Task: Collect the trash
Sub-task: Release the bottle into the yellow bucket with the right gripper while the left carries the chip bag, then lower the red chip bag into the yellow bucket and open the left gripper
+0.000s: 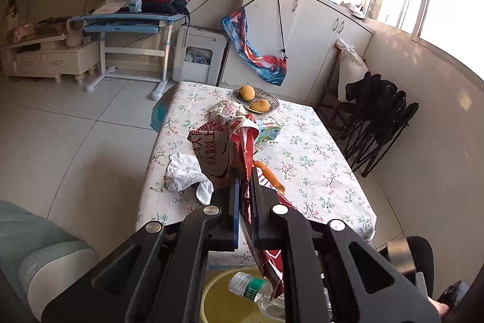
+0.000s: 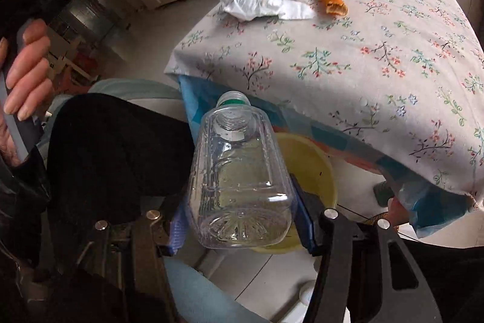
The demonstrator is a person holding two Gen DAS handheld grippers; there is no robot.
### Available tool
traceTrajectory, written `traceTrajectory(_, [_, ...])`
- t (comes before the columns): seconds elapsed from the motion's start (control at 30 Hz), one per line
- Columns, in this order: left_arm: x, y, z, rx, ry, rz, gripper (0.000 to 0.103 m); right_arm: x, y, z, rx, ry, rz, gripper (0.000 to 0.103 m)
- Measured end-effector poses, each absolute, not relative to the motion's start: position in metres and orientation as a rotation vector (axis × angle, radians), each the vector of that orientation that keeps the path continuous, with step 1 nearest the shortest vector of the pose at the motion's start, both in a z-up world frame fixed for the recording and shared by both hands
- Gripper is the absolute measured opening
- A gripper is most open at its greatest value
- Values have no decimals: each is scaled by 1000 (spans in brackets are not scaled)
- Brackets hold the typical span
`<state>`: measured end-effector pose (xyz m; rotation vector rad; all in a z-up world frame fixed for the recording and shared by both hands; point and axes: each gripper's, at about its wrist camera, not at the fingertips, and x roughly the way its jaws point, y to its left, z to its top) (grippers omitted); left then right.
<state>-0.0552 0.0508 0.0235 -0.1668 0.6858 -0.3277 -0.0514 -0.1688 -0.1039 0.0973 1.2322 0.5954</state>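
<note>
Yellow basin [image 2: 314, 159] half behind bottle [image 2: 239, 180]

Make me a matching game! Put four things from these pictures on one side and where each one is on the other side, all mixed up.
Things:
1. plastic bottle
2. red wrapper
3. mangoes
4. white tissue

Places:
A. lying on the flowery tablecloth
B. gripped in the left tongs
C. on the plate
D. gripped in the right tongs, above the yellow bin

Pairs: 1-D, 2-B, 3-C, 4-A
</note>
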Motion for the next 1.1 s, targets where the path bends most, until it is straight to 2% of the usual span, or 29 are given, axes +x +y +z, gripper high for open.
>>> traceTrajectory(0.17, [-85,49,7,-135,708,-334,6,-43,-150,-150,50,1333,562,58])
traceTrajectory(0.23, [-94,47,1,-125,716,-337,6,-40,-150,-161,64,1351,541,70])
traceTrajectory(0.27, [-97,43,-1,-121,720,-340,6,-39,-153,-161,75,1341,531,71])
traceTrajectory(0.37, [-106,36,-7,-105,734,-347,6,-42,-163,-149,97,1282,521,71])
traceTrajectory(0.6, [-125,18,-19,-48,773,-366,6,-45,-204,-100,232,1017,392,73])
traceTrajectory(0.8, [-137,-7,-37,16,833,-404,6,-55,-235,-61,273,788,277,83])
traceTrajectory(1.1, [-147,-41,-96,118,1005,-451,7,-54,-252,-48,335,706,229,83])
